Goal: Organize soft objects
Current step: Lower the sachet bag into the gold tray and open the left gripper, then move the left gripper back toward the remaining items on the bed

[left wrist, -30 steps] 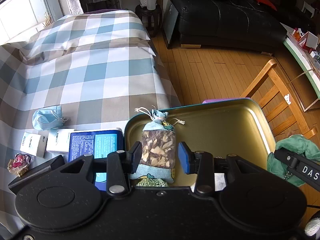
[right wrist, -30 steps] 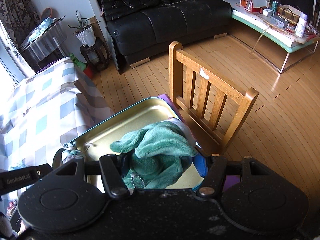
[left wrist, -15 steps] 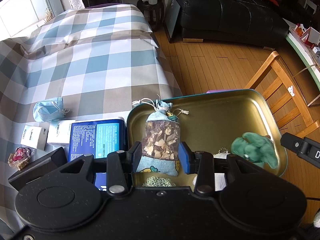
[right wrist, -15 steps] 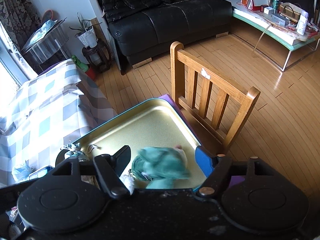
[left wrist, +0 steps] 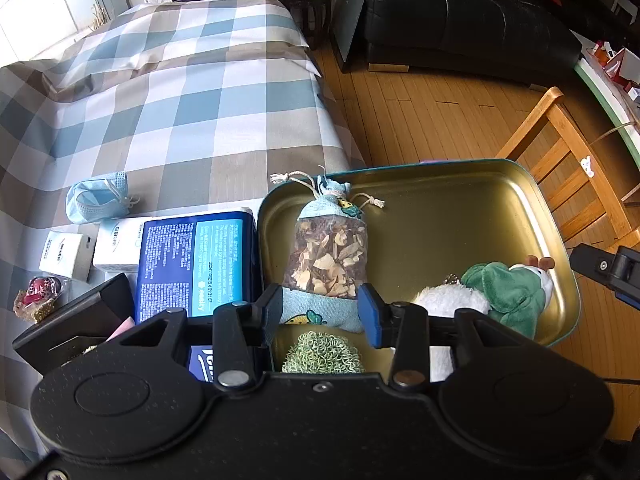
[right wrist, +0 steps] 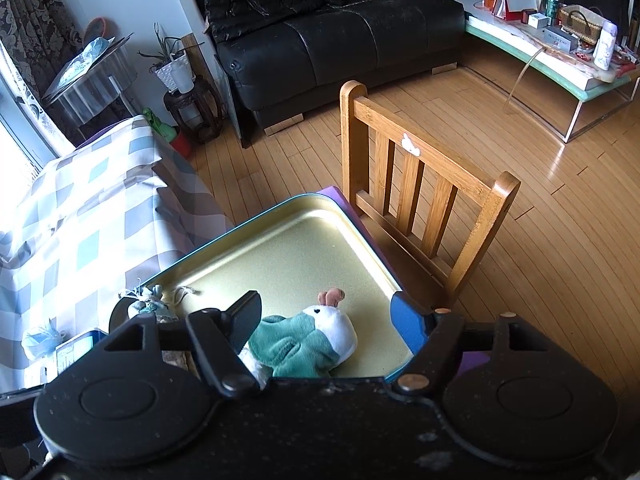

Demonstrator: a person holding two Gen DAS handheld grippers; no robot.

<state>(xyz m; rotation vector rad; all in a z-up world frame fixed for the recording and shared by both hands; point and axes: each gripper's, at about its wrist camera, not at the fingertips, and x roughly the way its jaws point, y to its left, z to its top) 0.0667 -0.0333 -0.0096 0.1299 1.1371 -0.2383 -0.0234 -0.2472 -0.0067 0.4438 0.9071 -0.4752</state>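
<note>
A gold tin tray (left wrist: pixel 460 216) with a teal rim sits at the table's right edge; it also shows in the right wrist view (right wrist: pixel 288 252). My left gripper (left wrist: pixel 320 312) is shut on a blue sachet (left wrist: pixel 328 252) of dried chips, held over the tray's left part. A green and white plush duck (right wrist: pixel 308 340) lies in the tray's near right corner, also in the left wrist view (left wrist: pixel 504 292). My right gripper (right wrist: pixel 324 320) is open above the duck, not touching it. A green knitted puff (left wrist: pixel 324 356) lies in the tray below the sachet.
On the checked tablecloth (left wrist: pixel 180 92) left of the tray lie a blue tissue pack (left wrist: pixel 196 260), two small white boxes (left wrist: pixel 116 244), a blue face mask (left wrist: pixel 100 200), a red trinket (left wrist: pixel 40 292) and a black box (left wrist: pixel 80 320). A wooden chair (right wrist: pixel 420 192) stands right behind the tray.
My right gripper opened and let go of the green plush duck, which now lies in the tray. My left gripper still holds the sachet and has shifted slightly.
</note>
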